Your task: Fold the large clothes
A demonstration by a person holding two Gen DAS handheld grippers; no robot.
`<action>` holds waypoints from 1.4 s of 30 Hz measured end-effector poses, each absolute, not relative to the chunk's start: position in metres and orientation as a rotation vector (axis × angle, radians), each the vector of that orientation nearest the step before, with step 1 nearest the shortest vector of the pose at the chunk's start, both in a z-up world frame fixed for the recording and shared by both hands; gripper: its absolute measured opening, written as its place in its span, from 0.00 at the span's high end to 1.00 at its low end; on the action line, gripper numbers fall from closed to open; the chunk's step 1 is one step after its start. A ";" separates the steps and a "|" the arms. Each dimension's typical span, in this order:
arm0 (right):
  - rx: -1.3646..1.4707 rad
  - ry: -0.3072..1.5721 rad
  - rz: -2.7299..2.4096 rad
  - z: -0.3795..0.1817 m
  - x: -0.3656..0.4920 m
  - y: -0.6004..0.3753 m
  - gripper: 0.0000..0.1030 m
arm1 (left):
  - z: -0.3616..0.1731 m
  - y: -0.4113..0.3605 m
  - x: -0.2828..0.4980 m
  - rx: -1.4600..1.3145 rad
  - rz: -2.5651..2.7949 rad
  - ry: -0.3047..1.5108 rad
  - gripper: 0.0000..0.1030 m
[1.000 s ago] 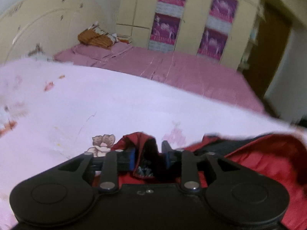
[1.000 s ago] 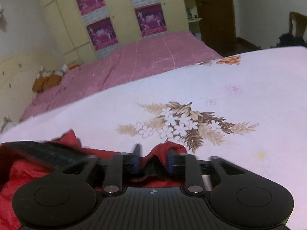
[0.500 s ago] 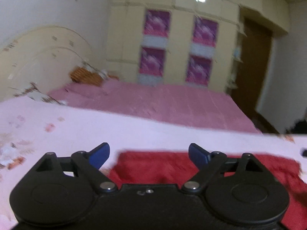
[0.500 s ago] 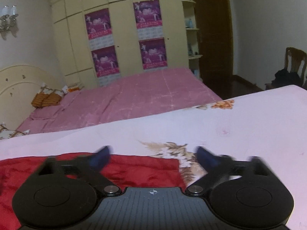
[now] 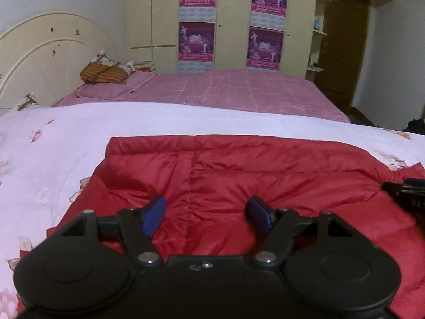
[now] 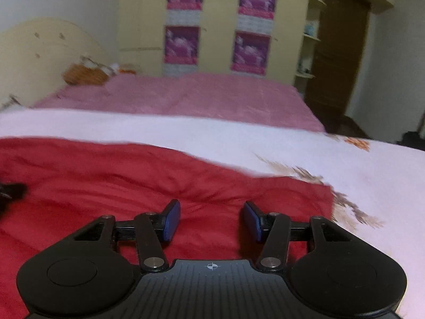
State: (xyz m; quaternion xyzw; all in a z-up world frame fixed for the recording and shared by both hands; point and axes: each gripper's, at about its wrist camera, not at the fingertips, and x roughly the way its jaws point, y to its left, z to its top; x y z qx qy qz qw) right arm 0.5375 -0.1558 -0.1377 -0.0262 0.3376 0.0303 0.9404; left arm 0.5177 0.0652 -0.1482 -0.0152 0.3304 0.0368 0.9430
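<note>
A red padded jacket [image 5: 239, 175] lies spread flat on the pale floral bedspread [image 5: 53, 138]; it also shows in the right wrist view [image 6: 119, 180]. My left gripper [image 5: 208, 214] is open and empty, just above the jacket's near part. My right gripper [image 6: 211, 219] is open and empty above the jacket's right part, near its right edge. The right gripper's tip shows at the right edge of the left wrist view [image 5: 406, 194]. The left gripper's tip shows as a dark blur at the left edge of the right wrist view [image 6: 10, 190].
A second bed with a pink cover [image 5: 225, 90] stands beyond, with pillows [image 5: 103, 73] at a cream headboard [image 5: 45, 53]. A wardrobe with purple posters [image 5: 231, 21] and a brown door [image 5: 342, 40] lie behind. The bedspread extends right [image 6: 385, 186].
Both grippers were shut on the jacket's edge a second ago. They let go, opened, and pulled back and up. The jacket now lies flat with its far edge folded over.
</note>
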 end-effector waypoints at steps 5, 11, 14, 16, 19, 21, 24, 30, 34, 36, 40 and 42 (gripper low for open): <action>0.001 0.729 -0.014 -0.155 0.552 -0.189 0.49 | -0.145 0.069 0.522 -0.029 0.079 0.690 0.31; 0.034 0.755 0.009 -0.137 0.546 -0.200 0.49 | -0.131 0.069 0.519 0.003 0.092 0.713 0.31; 0.066 0.719 0.055 -0.120 0.524 -0.201 0.49 | -0.120 0.070 0.510 0.005 0.098 0.704 0.27; 0.065 0.690 0.084 -0.105 0.507 -0.194 0.49 | -0.112 0.071 0.501 -0.003 0.089 0.697 0.27; 0.060 0.662 0.135 -0.092 0.482 -0.180 0.49 | -0.102 0.067 0.487 -0.007 0.066 0.702 0.27; 0.035 0.646 0.158 -0.088 0.470 -0.170 0.49 | -0.098 0.065 0.474 -0.004 0.048 0.702 0.24; -0.001 0.636 0.192 -0.088 0.451 -0.157 0.49 | -0.098 0.060 0.458 0.013 0.023 0.706 0.24; -0.054 0.648 0.213 -0.101 0.425 -0.148 0.49 | -0.115 0.067 0.425 0.039 0.049 0.711 0.20; -0.110 0.681 0.174 -0.125 0.418 -0.155 0.49 | -0.131 0.078 0.423 0.047 0.084 0.720 0.20; -0.153 0.681 0.144 -0.135 0.419 -0.162 0.49 | -0.136 0.081 0.425 0.040 0.092 0.726 0.20; -0.103 0.708 0.093 -0.148 0.429 -0.183 0.49 | -0.140 0.081 0.429 0.051 0.094 0.733 0.20; -0.091 0.707 0.090 -0.152 0.430 -0.184 0.49 | -0.140 0.082 0.430 0.048 0.095 0.739 0.20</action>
